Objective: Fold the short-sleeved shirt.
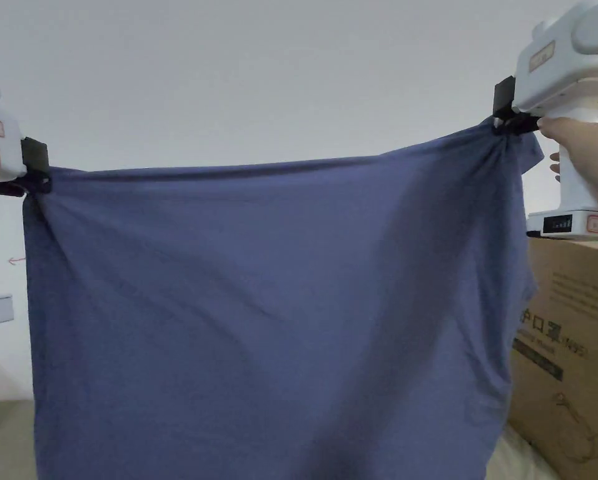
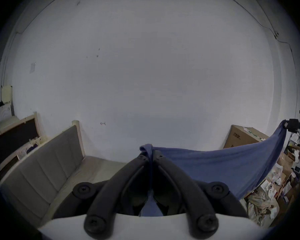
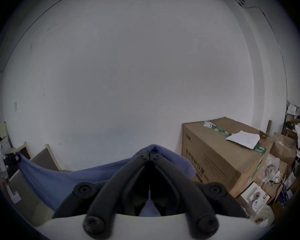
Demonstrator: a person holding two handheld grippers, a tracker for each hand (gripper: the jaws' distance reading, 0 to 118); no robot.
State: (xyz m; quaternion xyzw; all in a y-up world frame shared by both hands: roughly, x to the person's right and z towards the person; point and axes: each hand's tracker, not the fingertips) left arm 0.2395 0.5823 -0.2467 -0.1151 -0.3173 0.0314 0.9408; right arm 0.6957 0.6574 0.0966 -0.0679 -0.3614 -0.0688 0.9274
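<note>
A blue short-sleeved shirt hangs spread out in the air in the head view, stretched between both grippers. My left gripper is shut on its upper left corner, and my right gripper is shut on its upper right corner, held a little higher. In the left gripper view the jaws of the left gripper pinch a bunch of the blue shirt, which runs off to the right gripper. In the right gripper view the right gripper clamps the shirt, which stretches to the left gripper.
A large cardboard box stands at the right, close behind the shirt's edge. More boxes and loose paper are piled beside it. A grey padded sofa stands at the left along a white wall.
</note>
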